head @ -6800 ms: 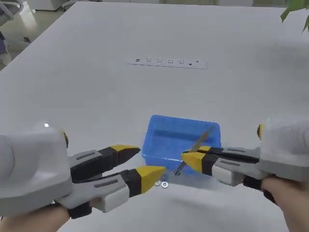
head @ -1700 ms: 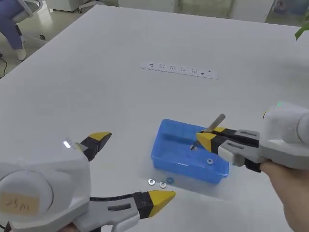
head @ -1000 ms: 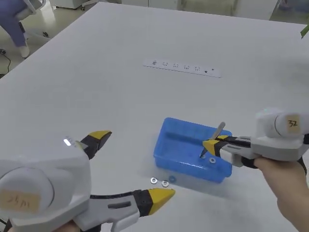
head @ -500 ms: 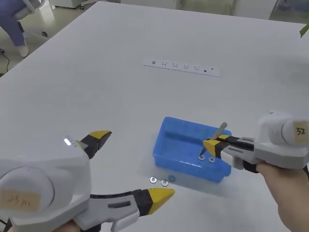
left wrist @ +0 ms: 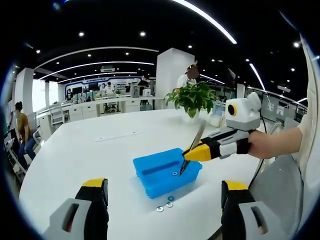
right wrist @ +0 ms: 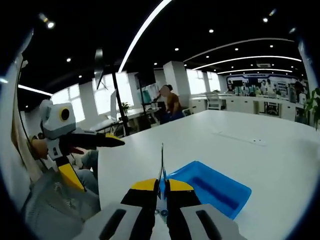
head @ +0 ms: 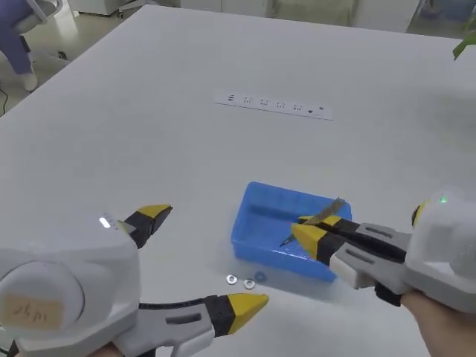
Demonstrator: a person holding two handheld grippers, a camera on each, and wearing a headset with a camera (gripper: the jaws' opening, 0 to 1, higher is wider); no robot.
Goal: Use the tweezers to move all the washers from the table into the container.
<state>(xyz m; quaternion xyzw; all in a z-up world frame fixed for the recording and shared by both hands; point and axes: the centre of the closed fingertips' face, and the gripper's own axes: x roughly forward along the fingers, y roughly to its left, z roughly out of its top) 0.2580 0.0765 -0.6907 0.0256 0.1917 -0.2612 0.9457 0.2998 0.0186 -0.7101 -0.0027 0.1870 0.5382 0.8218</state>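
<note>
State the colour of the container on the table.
Bright blue. The container shows best in the head view.

Tip of the tweezers [head: 329,210], centre right: load too small to tell; left gripper [head: 208,256] body cut off lower left.

The head view looks forward and down on the table [head: 149,111] from above, with the blue container [head: 271,223] near its lower edge. The left gripper view sits low, close to the table, facing the container [left wrist: 160,172]. The right gripper view looks along the tweezers [right wrist: 161,162]. All three views share the container.
</note>
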